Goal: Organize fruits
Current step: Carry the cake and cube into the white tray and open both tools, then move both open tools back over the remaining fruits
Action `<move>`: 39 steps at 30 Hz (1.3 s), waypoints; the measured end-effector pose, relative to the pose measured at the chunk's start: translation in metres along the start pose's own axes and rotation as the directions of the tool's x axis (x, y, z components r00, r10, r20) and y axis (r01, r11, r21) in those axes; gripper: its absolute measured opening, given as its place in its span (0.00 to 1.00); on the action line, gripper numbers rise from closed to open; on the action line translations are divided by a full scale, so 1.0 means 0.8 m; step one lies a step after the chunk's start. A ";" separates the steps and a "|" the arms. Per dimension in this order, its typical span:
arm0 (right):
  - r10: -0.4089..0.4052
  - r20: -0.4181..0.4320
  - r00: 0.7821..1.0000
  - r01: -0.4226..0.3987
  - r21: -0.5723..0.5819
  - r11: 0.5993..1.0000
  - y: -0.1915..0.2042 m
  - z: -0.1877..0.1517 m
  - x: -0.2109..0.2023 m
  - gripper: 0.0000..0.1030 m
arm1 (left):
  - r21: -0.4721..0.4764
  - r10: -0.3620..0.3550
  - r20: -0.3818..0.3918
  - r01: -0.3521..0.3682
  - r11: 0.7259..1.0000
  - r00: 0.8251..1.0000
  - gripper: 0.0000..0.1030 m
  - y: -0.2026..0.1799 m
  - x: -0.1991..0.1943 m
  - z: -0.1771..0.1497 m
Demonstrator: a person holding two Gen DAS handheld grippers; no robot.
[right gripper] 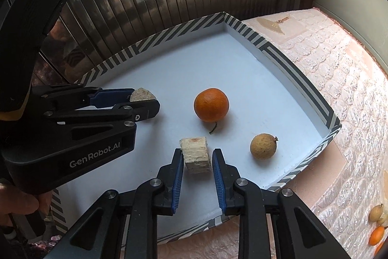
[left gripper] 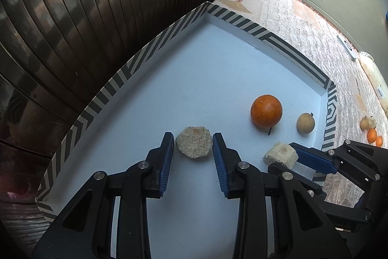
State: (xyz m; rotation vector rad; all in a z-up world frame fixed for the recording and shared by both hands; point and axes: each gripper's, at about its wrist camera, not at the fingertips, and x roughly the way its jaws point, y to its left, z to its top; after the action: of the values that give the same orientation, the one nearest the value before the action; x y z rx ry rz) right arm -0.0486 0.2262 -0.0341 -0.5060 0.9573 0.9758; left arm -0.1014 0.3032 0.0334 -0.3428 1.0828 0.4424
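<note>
A white tray (left gripper: 169,79) with a striped rim (right gripper: 286,57) holds an orange (left gripper: 266,110) and a small tan longan (left gripper: 305,123); both also show in the right wrist view, the orange (right gripper: 211,104) and the longan (right gripper: 263,146). My left gripper (left gripper: 193,146) is open, its jaws either side of a round beige sugarcane slice (left gripper: 194,142) lying on the tray. My right gripper (right gripper: 197,157) is open around a beige sugarcane block (right gripper: 196,154), with small gaps on both sides. The block (left gripper: 281,154) also shows in the left wrist view.
The tray lies on a pink quilted cloth (right gripper: 339,94). More small fruits (left gripper: 369,129) lie on the cloth to the right, also seen in the right wrist view (right gripper: 377,222). A dark ribbed shutter (left gripper: 97,16) stands behind the tray. A bottle (left gripper: 373,72) lies at far right.
</note>
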 end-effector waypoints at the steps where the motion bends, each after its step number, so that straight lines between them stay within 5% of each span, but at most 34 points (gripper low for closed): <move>1: 0.005 0.004 1.000 -0.005 0.000 1.000 0.000 -0.002 -0.004 0.24 | -0.002 0.003 0.000 -0.003 1.000 1.000 0.36 0.000 -0.001 0.000; 3: 0.012 0.017 1.000 -0.012 0.001 1.000 -0.001 -0.005 -0.012 0.27 | -0.005 0.009 0.009 -0.009 1.000 1.000 0.52 0.001 -0.005 0.001; 5: 0.017 0.029 0.999 -0.017 0.005 1.000 -0.003 -0.007 -0.020 0.27 | -0.008 0.020 0.029 -0.019 1.000 0.999 0.58 0.001 -0.013 0.001; 17: -0.003 0.122 0.993 -0.007 0.087 0.996 -0.028 -0.026 -0.084 0.28 | 0.040 0.051 0.112 -0.056 0.998 0.992 0.58 -0.034 -0.052 0.015; 39: -0.133 0.175 0.976 0.077 0.295 0.952 -0.121 -0.086 -0.153 0.28 | 0.238 -0.050 0.130 0.018 0.971 0.990 0.58 -0.172 -0.061 0.026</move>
State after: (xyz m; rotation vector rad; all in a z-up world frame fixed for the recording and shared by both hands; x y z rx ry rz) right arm -0.0224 0.0711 0.0319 -0.2101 0.8689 0.7580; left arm -0.0351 0.1858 0.0935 -0.1179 0.9833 0.2972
